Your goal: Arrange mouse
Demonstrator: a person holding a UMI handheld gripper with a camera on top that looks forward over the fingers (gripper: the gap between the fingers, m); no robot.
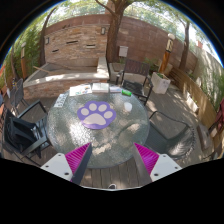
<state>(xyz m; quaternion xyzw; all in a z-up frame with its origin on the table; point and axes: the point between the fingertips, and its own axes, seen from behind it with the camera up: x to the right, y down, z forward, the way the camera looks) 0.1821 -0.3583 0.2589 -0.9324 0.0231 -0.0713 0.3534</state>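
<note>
The claw (113, 160) hangs open and empty above a round glass worktop (70, 135), while the mouse (127, 103) lies well beyond its fingers, beside a purple paw-print mat (97, 114).

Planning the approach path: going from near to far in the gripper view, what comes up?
Fingers, open → glass table → paw-print mat → white box → brick wall
</note>
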